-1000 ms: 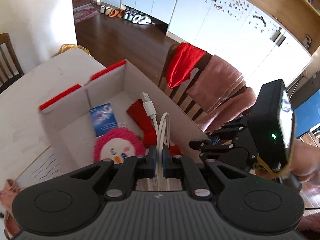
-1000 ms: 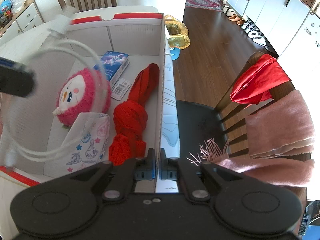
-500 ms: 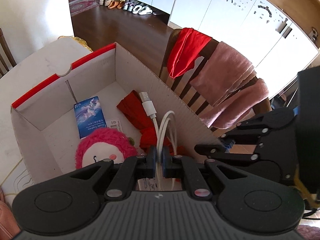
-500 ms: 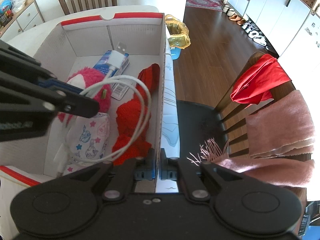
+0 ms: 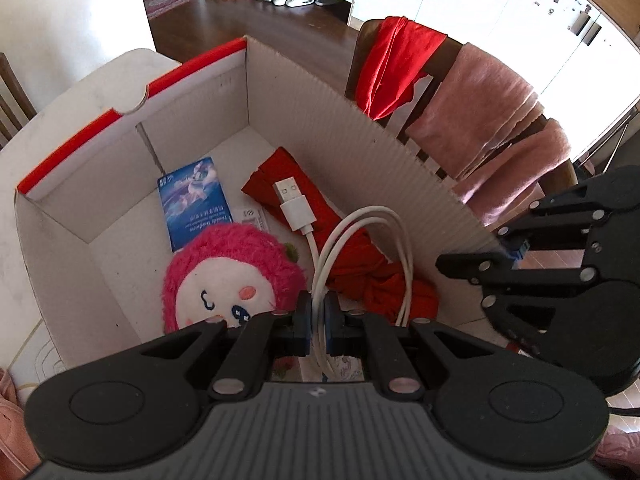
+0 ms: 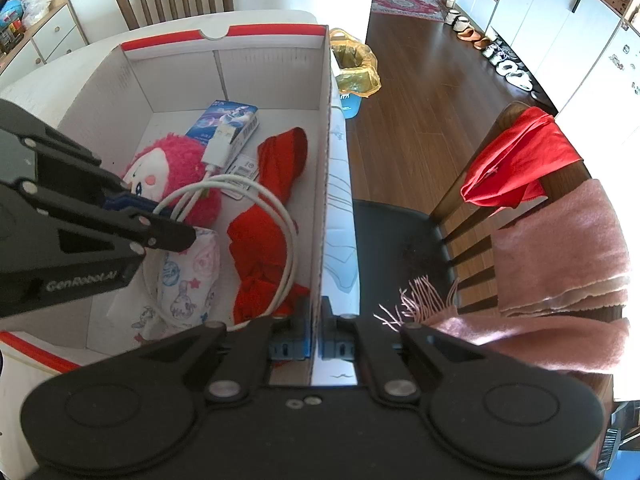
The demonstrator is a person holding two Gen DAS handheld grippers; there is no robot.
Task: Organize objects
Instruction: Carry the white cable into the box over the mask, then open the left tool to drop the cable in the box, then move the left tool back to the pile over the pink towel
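Now left gripper (image 5: pixel 318 322) pinches looped white USB cable (image 5: pixel 362 240) above white-and-red cardboard box (image 5: pixel 168 120); right gripper (image 6: pixel 316 330) clamps the box's right wall.

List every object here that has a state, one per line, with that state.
Left gripper: shut on the white cable.
White cable: looped, hanging over the box, USB plug free.
Right gripper: shut on the box wall.
Box: open, on the table.
Plush toy: lying face up in the box.
Red cloth: bunched in the box.
Blue packet: lying flat in the box.
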